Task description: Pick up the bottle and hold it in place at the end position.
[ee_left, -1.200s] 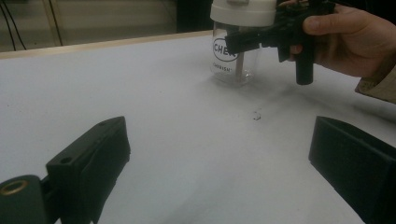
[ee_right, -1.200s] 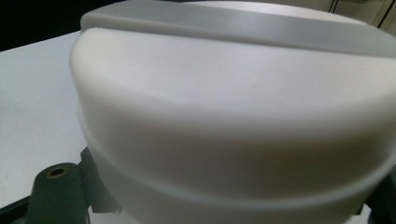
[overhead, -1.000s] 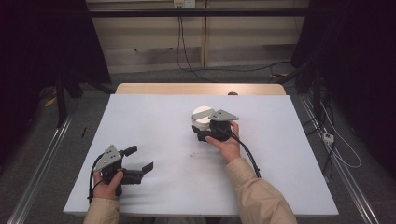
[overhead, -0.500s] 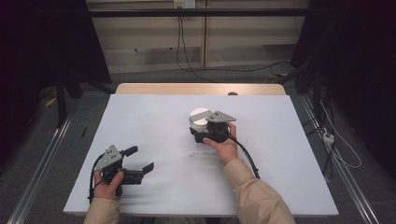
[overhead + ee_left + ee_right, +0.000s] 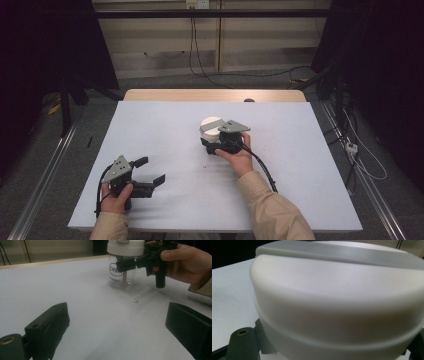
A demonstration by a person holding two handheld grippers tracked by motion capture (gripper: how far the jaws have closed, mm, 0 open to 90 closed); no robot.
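White table cover (image 5: 165,130) with a pale wooden edge (image 5: 165,95) at the far side; clear glass jar (image 5: 122,277) printed with a black oval logo and black lettering, topped by a white lid (image 5: 332,302) crossed by a grey band; black left gripper (image 5: 150,172) with a grey three-cornered plate; black right gripper (image 5: 212,141), also bearing a grey plate, trailing a black cable; beige sleeves (image 5: 270,210) on both forearms; small dark speck (image 5: 135,300) on the white surface; grey floor; black curtains at both sides.

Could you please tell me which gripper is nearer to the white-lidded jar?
The right. The right gripper is clamped on the jar just below its white lid; the left gripper sits open, well apart near the table's front-left corner.
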